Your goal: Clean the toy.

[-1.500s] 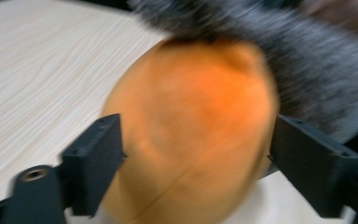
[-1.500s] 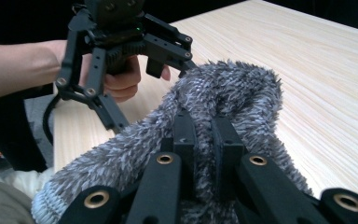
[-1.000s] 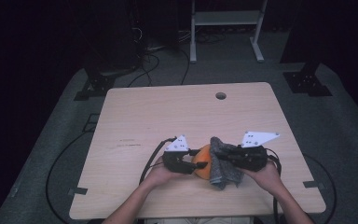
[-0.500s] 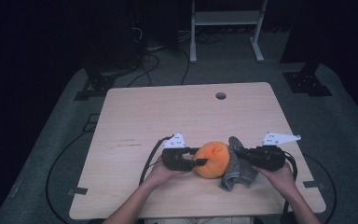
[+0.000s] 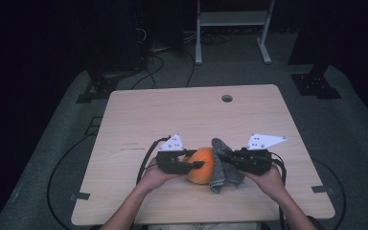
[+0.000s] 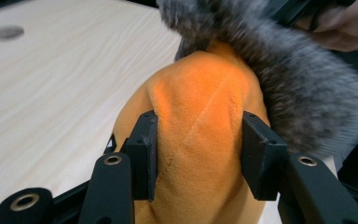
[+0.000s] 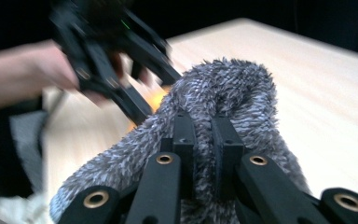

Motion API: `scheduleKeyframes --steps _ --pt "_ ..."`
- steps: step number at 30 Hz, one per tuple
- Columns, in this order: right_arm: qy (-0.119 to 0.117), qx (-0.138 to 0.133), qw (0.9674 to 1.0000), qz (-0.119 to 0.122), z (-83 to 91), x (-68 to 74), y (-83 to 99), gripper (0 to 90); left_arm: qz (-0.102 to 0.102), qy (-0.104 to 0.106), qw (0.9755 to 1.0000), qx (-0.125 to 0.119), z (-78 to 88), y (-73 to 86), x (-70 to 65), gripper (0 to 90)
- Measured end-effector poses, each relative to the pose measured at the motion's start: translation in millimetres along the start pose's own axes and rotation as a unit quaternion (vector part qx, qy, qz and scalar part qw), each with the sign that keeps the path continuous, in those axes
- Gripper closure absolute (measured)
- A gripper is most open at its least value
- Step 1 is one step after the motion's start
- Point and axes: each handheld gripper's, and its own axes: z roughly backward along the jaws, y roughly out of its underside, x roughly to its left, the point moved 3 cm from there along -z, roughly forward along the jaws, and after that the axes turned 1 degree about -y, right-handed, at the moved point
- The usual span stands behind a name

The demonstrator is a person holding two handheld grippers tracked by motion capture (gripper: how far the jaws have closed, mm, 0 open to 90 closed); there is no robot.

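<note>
Low in the centre of the high view, the left gripper (image 5: 197,166) clamps the orange plush ball (image 5: 202,165); its jaws have just been closing. The right gripper (image 5: 222,157) pinches the grey fuzzy cloth (image 5: 222,168) tight — a hard tug could pull the cloth free.

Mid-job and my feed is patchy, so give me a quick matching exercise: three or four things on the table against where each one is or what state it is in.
Things:
1. orange plush ball
2. grey fuzzy cloth
3. round hole
4. left gripper

States:
A. pinched by the right gripper
B. in the far tabletop
C. squeezed between black fingers
D. clamped on something orange

Pairs: 1-C, 2-A, 3-B, 4-D
</note>
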Motion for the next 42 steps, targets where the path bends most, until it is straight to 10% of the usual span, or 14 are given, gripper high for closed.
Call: scheduleKeyframes --steps 17,23,35,42 --pt "0.011 0.007 0.9999 -0.001 -4.6 -3.8 9.9 81.8 0.003 0.007 1.0000 -0.002 -14.5 -2.1 -4.2 45.9" --pt "0.025 0.012 0.9995 -0.013 4.4 -12.3 19.6 81.8 0.016 0.011 0.9998 -0.007 -13.3 1.5 9.3 17.8" --pt "0.041 0.010 0.9985 -0.036 22.3 -21.8 28.5 81.6 0.023 0.004 0.9997 -0.009 -16.9 3.6 7.8 38.4" --pt "0.027 0.000 0.9995 0.017 5.6 -0.6 -1.0 81.6 0.014 -0.002 0.9999 -0.007 -20.6 0.5 2.4 40.8"
